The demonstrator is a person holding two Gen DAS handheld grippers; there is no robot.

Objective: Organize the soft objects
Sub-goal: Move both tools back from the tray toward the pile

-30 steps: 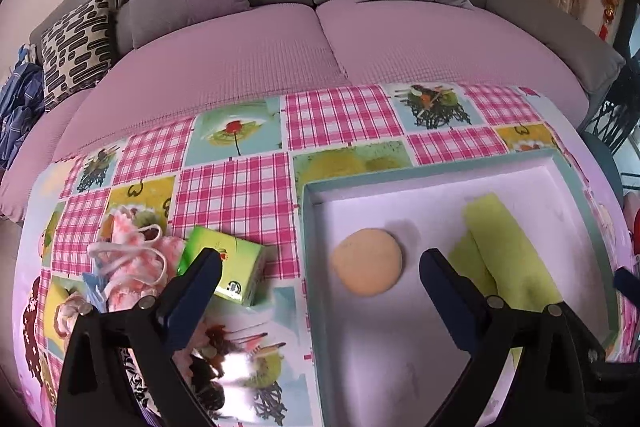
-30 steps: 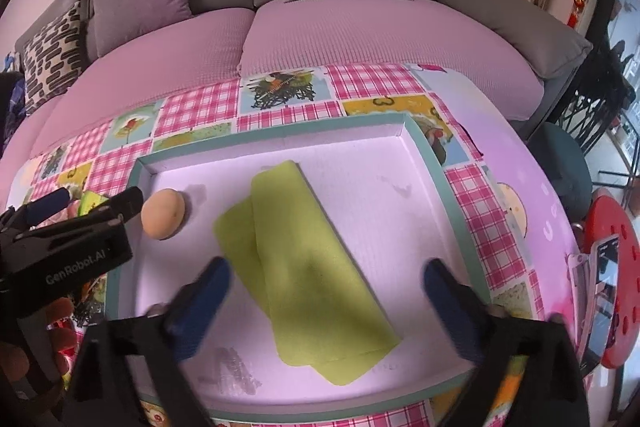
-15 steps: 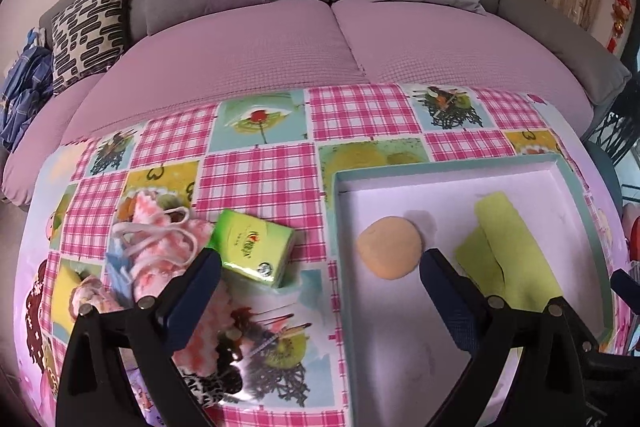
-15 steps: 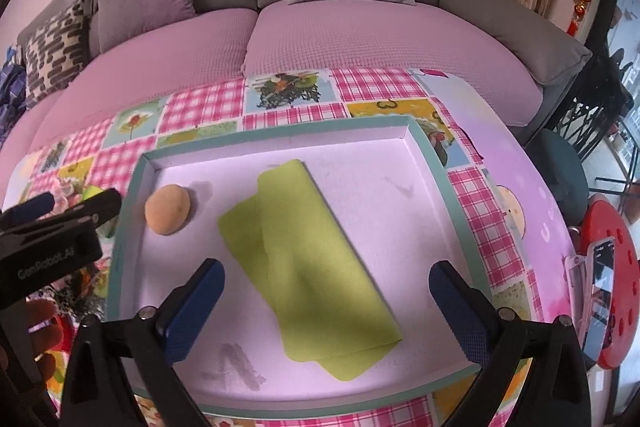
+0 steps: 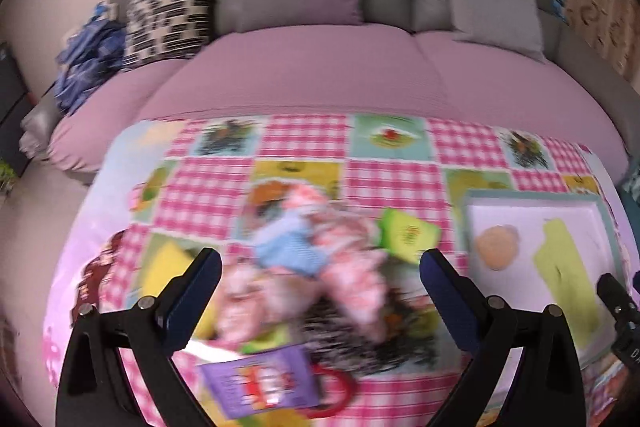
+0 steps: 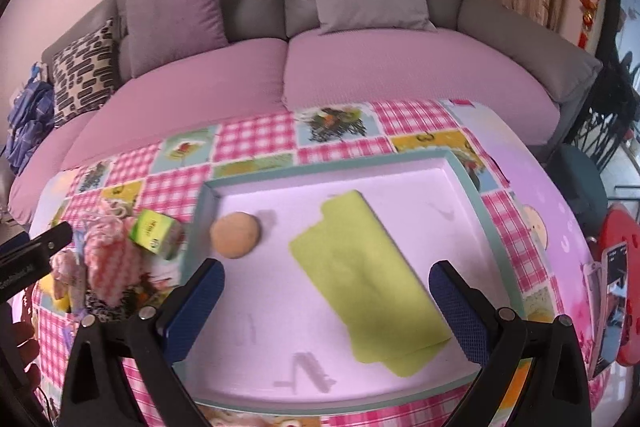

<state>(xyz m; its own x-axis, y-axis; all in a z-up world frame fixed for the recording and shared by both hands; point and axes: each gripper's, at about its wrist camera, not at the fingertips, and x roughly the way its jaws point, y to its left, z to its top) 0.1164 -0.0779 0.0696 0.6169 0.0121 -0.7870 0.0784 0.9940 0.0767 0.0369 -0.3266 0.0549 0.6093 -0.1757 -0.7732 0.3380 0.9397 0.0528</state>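
A white tray with a teal rim (image 6: 476,187) holds a round peach sponge (image 6: 235,235) and a folded green cloth (image 6: 360,283). The tray rim (image 5: 532,195), the sponge (image 5: 496,247) and the cloth (image 5: 564,267) show at the right of the left wrist view. A pile of pink and blue soft cloths (image 5: 320,247) lies on the checked tablecloth, with a green tissue pack (image 5: 406,237) beside it. My left gripper (image 5: 320,267) is open and empty above the pile. My right gripper (image 6: 326,281) is open and empty above the tray.
A purple packet (image 5: 264,387) and a red ring (image 5: 336,391) lie near the table's front edge. A pink and grey sofa (image 6: 360,67) with cushions stands behind the table. A red stool (image 6: 620,267) is at the right.
My left gripper has swung left from the tray to above the cloth pile; its view is blurred. My right gripper has drawn back a little from the tray.
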